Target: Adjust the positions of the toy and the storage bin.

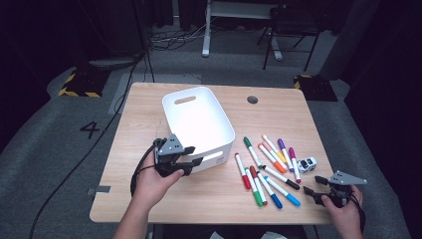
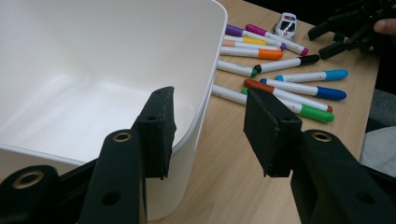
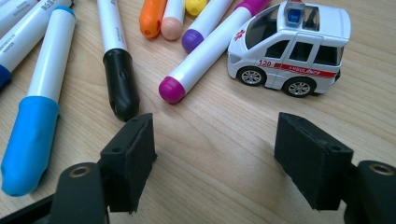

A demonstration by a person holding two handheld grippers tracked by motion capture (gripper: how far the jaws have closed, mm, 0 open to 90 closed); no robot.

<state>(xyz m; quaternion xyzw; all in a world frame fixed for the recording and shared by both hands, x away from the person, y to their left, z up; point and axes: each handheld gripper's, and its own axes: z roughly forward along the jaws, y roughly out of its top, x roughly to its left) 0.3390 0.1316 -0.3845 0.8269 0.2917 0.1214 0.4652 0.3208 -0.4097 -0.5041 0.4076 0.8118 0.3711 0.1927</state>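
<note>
My left hand-held gripper (image 1: pixel 195 155) is matte black, with a grey three-cornered plate on top and a black cable looping off it. Its thick jaws carry flat square pads and brass-ringed screw holes. My right hand-held gripper (image 1: pixel 309 190) looks the same. My forearms are bare.

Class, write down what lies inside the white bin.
Inside the white bin I see bare white floor and walls, no items. The left claw covers part of its near corner, so that patch stays unseen.
</note>
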